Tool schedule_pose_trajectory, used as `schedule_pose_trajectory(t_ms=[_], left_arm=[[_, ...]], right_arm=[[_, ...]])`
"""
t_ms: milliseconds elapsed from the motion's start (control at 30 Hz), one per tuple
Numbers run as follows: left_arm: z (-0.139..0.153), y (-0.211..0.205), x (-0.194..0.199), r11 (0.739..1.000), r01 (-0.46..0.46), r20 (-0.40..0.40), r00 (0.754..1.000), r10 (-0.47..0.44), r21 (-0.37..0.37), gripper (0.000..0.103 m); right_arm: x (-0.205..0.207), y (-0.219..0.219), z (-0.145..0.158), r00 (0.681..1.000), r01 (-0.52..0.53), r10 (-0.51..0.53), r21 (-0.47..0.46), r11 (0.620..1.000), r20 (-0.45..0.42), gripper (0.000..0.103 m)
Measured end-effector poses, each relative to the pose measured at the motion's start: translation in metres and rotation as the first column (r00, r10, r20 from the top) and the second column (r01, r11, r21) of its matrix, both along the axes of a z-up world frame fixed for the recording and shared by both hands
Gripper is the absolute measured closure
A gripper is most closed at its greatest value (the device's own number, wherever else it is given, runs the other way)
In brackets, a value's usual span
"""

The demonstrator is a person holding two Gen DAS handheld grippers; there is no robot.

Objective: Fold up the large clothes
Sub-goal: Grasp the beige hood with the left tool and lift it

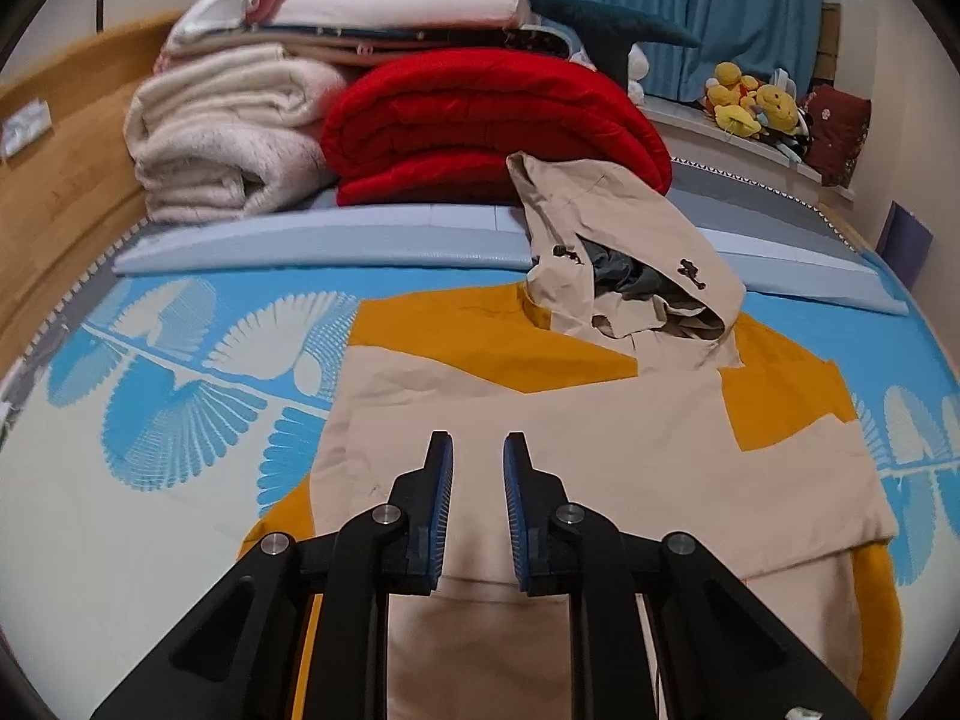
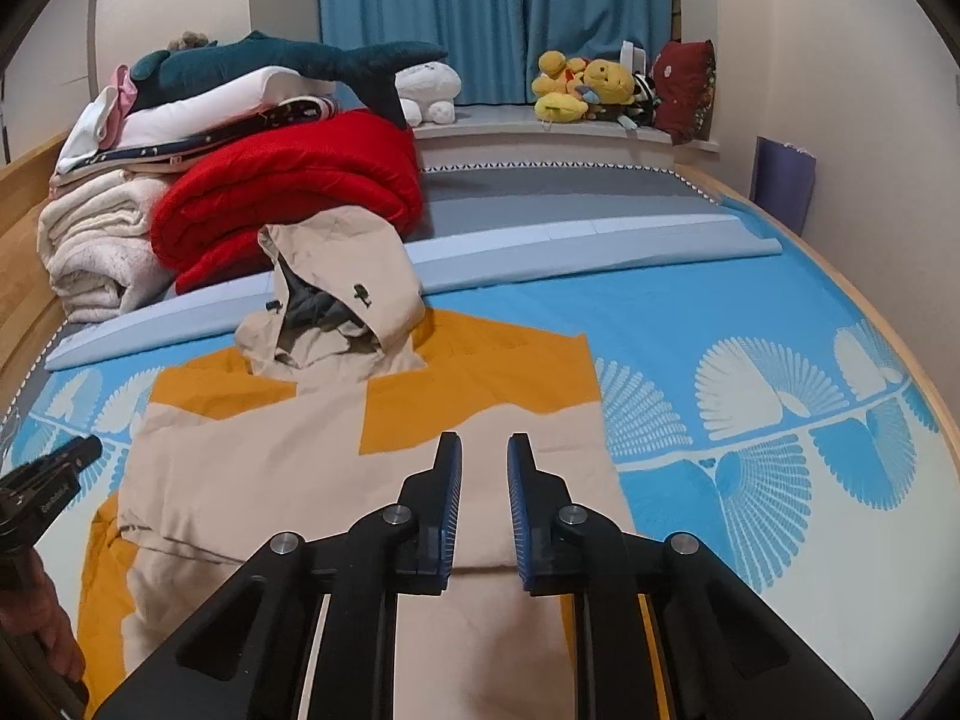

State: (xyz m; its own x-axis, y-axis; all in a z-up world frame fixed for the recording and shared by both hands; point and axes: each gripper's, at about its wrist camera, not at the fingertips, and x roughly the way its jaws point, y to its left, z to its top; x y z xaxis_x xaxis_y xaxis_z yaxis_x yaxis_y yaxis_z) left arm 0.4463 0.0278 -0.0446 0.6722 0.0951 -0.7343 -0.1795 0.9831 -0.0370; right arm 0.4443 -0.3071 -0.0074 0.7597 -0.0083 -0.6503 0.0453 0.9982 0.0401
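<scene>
A beige and mustard-yellow hooded jacket [image 1: 570, 438] lies flat on the bed with its sleeves folded in over the body; its hood [image 1: 624, 264] points toward the far end. It also shows in the right wrist view [image 2: 336, 456] with the hood [image 2: 342, 294]. My left gripper [image 1: 478, 450] is open and empty, hovering over the jacket's lower middle. My right gripper [image 2: 485, 450] is open and empty, over the jacket's right part. The left gripper also shows at the left edge of the right wrist view [image 2: 66, 462].
The bed has a blue and white patterned sheet [image 2: 750, 396]. A red quilt [image 1: 492, 132], cream blankets [image 1: 222, 138] and stacked bedding lie at the far end behind a light-blue pad [image 1: 312, 240]. Plush toys [image 2: 588, 87] sit on the window ledge. A wooden bed frame [image 1: 54, 180] runs along the left.
</scene>
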Motion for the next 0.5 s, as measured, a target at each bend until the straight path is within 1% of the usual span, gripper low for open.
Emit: schedule_pose_trajectory(t_ms=[67,100,167,267,400,467,500], left_arm=[[-0.006,0.008,0.025,0.999,0.000,-0.032,0.999,-0.001,-0.048,0.088],[-0.007,0.010,0.037,0.998,0.002,-0.039,0.999,-0.004,-0.056,0.088],[-0.009,0.009,0.072,0.998,0.035,-0.041,0.998,-0.037,-0.058,0.088],[-0.012,0.010,0.126,0.994,0.067,-0.039,0.997,-0.070,-0.086,0.088],[-0.018,0.014,0.200,0.988,0.091,-0.039,0.995,-0.097,-0.128,0.088],[-0.023,0.020,0.241,0.983,0.087,-0.040,0.995,-0.095,-0.164,0.084],[-0.025,0.023,0.255,0.980,0.084,-0.042,0.995,-0.093,-0.180,0.075]], right_arm=[[0.003,-0.006,0.002,1.000,0.002,-0.002,0.022,1.000,-0.002,0.085],[0.005,-0.009,0.001,1.000,0.005,-0.005,0.037,0.999,-0.012,0.085],[0.009,-0.017,-0.003,0.999,0.022,-0.020,0.062,0.998,-0.038,0.084],[0.014,-0.027,-0.011,0.997,0.036,-0.030,0.083,0.996,-0.076,0.081],[0.018,-0.033,-0.016,0.996,0.046,-0.038,0.091,0.995,-0.085,0.076],[0.020,-0.034,-0.019,0.995,0.045,-0.035,0.100,0.994,-0.091,0.074],[0.021,-0.034,-0.020,0.995,0.043,-0.033,0.103,0.994,-0.095,0.074]])
